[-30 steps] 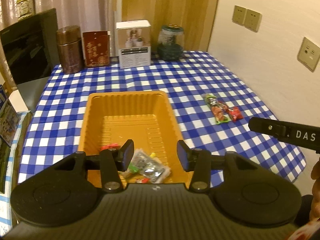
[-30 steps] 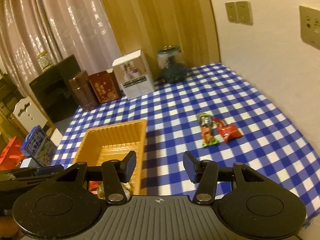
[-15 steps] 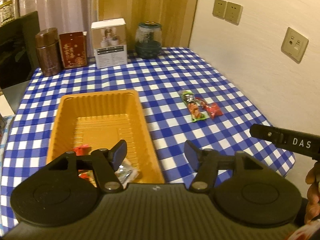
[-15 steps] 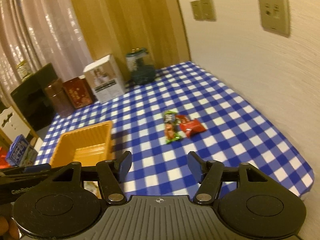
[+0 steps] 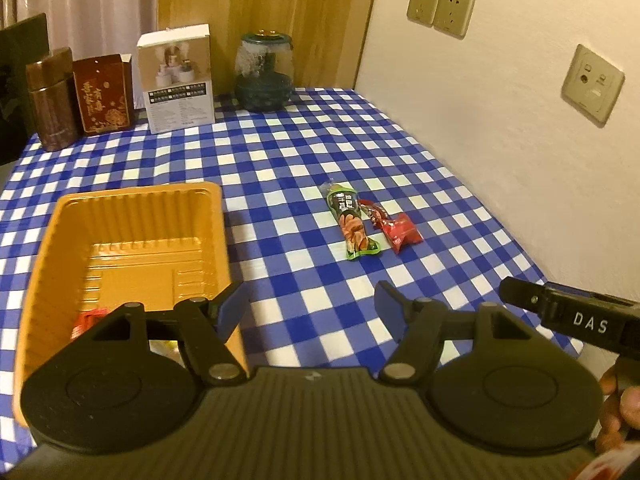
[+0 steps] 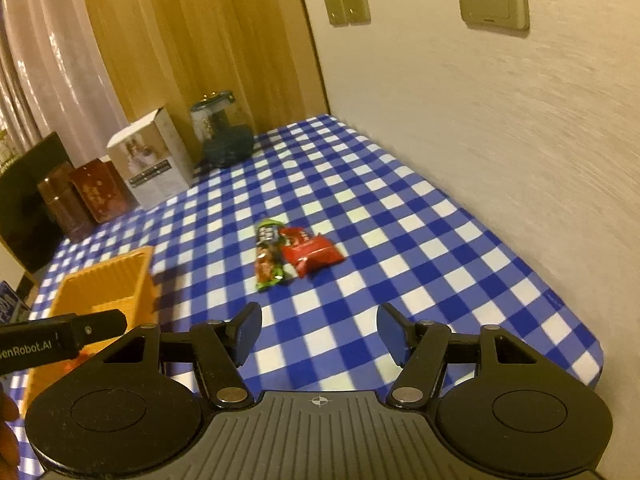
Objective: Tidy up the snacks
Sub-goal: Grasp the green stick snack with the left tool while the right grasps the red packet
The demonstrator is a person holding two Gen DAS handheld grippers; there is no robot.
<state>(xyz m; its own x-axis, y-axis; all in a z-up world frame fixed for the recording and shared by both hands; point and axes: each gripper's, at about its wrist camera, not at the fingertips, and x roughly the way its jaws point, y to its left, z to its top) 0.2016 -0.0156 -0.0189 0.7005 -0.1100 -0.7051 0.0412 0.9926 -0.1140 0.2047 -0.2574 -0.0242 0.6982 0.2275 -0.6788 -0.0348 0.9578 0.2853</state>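
A green snack packet (image 5: 351,224) (image 6: 269,256) and a red snack packet (image 5: 394,227) (image 6: 310,253) lie side by side on the blue checked tablecloth (image 5: 280,168). An orange tray (image 5: 60,264) (image 6: 104,280) sits to their left and holds a red snack (image 5: 90,318), partly hidden by my left gripper. My left gripper (image 5: 310,310) is open and empty, above the cloth just right of the tray. My right gripper (image 6: 318,330) is open and empty, short of the two packets.
At the table's back stand a brown canister (image 5: 50,100), a red box (image 5: 106,94), a white box (image 5: 178,80) and a dark glass jar (image 5: 264,74). A wall with sockets (image 5: 592,84) runs along the right edge of the table.
Both grippers have swung right, away from the tray and toward the two packets. The snacks in the tray's near end have slid behind my left gripper. Both stay open.
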